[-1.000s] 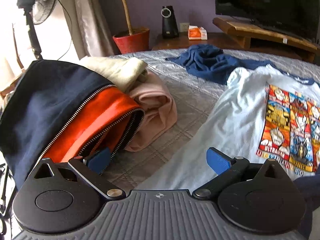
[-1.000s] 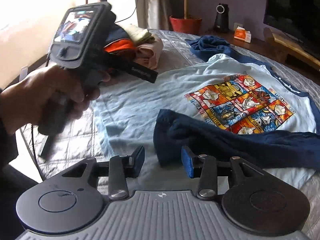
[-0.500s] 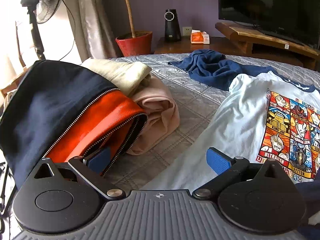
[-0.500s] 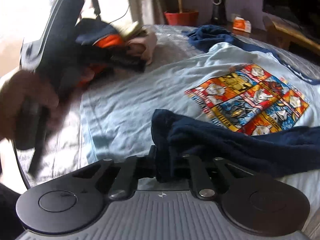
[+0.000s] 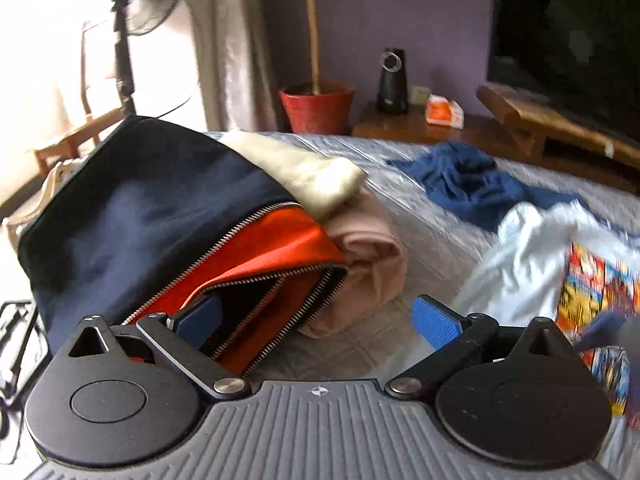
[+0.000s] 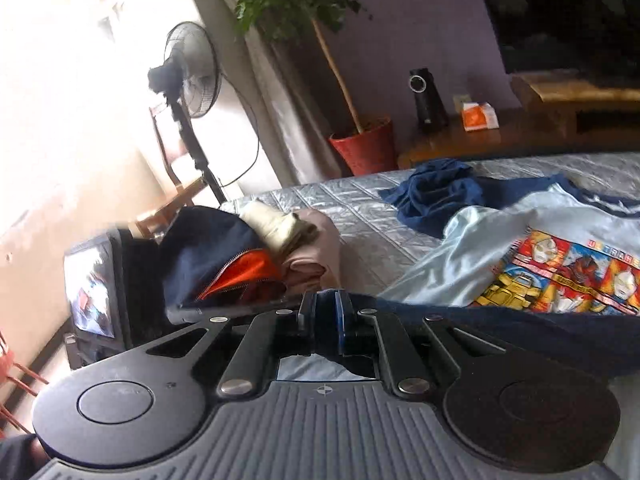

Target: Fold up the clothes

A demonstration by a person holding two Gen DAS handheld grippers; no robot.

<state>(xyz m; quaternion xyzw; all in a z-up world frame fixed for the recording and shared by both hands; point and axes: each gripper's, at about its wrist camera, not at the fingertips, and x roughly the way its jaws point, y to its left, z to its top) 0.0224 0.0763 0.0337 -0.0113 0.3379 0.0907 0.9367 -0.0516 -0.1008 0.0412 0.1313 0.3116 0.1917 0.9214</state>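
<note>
Right gripper [image 6: 325,316]: jaws together, clamped on the dark navy sleeve [image 6: 500,332] of the light blue t-shirt [image 6: 472,252]. The pinch sits at the sleeve's cuff end, bottom centre of the right wrist view; the rest of the sleeve trails off to the lower right. My read: grabbing the end gives control of the whole sleeve so it can be carried over the shirt body for a fold.

Left gripper [image 5: 316,316]: jaws wide apart, nothing between them. It hangs over the bed [image 5: 400,208], between the clothes stack at centre left and the shirt at right. Looks like it's waiting, free to pin or take another edge.

The shirt lies spread on the bed, print side up, graphic print [image 6: 568,276] at the right of the frame. Flat and face up suits a sleeve-in fold, which I judge is barely begun.

A crumpled blue garment [image 6: 436,196] sits beyond the shirt, upper centre, probably next in the queue.

Stack at centre left of the left wrist view: navy zip jacket [image 5: 132,216] with orange lining, cream piece [image 5: 308,172] and pink piece [image 5: 368,256] beside it. Kept to one side, so presumably the finished pile, clear of the working area.

Left wrist frame is motion-blurred at right, so shirt detail there is poor.

Risk: thin sleeve fabric could slip or drag the shirt body out of flat.
</note>
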